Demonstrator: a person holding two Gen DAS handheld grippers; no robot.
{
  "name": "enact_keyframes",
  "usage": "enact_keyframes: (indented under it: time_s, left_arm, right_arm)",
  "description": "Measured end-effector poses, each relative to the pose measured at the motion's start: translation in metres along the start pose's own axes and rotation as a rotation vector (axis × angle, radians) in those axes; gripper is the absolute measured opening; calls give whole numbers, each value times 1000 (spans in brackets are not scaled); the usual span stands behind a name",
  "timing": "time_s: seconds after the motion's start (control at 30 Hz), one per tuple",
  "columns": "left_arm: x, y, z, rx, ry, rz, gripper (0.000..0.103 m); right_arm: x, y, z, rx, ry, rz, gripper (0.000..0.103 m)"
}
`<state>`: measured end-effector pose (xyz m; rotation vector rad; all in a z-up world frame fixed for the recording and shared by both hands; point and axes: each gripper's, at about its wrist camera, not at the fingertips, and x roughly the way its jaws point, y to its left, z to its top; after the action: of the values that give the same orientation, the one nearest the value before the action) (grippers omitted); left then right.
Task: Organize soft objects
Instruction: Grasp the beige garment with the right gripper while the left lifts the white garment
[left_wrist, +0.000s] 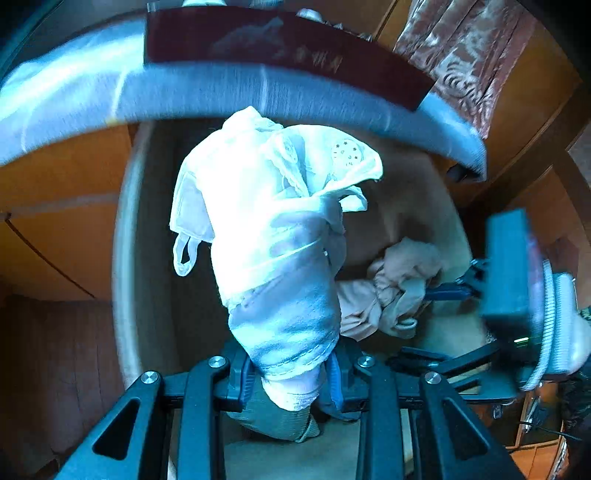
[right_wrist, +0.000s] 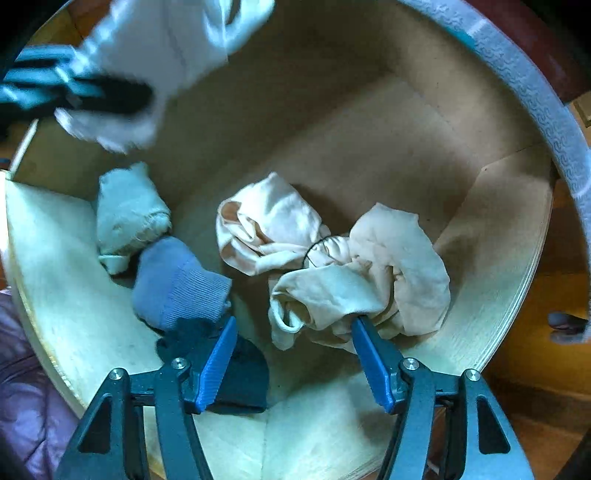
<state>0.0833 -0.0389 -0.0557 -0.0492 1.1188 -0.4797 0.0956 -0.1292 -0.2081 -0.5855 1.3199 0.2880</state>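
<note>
My left gripper (left_wrist: 291, 373) is shut on the lower end of a white lacy garment (left_wrist: 273, 206), which hangs bunched above a wooden drawer (left_wrist: 417, 206). The right wrist view catches that garment (right_wrist: 166, 44) blurred at the top left. My right gripper (right_wrist: 293, 325) stands open, pointing down into the drawer (right_wrist: 369, 129). A crumpled beige cloth (right_wrist: 332, 266) with a black hair tie (right_wrist: 317, 251) on it lies between and beyond its fingers, and the right fingertip touches its edge. A pale rolled sock (right_wrist: 129, 218), a blue sock (right_wrist: 177, 284) and a dark navy sock (right_wrist: 221, 354) lie at the drawer's left.
A pale patterned ledge (left_wrist: 258, 92) overhangs the drawer's far side, with a dark red book (left_wrist: 277, 48) on it. A patterned curtain (left_wrist: 469, 55) hangs at the back right. An olive sock (left_wrist: 273, 421) lies under my left gripper. Purple padding (right_wrist: 22, 387) sits left of the drawer.
</note>
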Motion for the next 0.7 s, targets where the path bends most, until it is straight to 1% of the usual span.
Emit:
enact_keyframes:
  time_s: [0.23, 0.37, 0.47, 0.53, 0.7]
  left_arm:
    - [-50, 0, 11, 2, -128, -20, 31]
    - [-79, 2, 22, 6, -200, -22, 31]
    - [-95, 4, 31, 3, -240, -26, 31]
    - [-106, 7, 40, -1, -261, -31, 31]
    - [-119, 1, 69, -1, -309, -49, 31]
  right_arm:
    - [14, 15, 7, -19, 63, -101, 66]
    - [20, 27, 12, -16, 80, -135, 66]
    - [22, 27, 17, 11, 74, -130, 66]
    - [19, 25, 21, 54, 64, -118, 66]
    - [12, 25, 25, 165, 22, -55, 67]
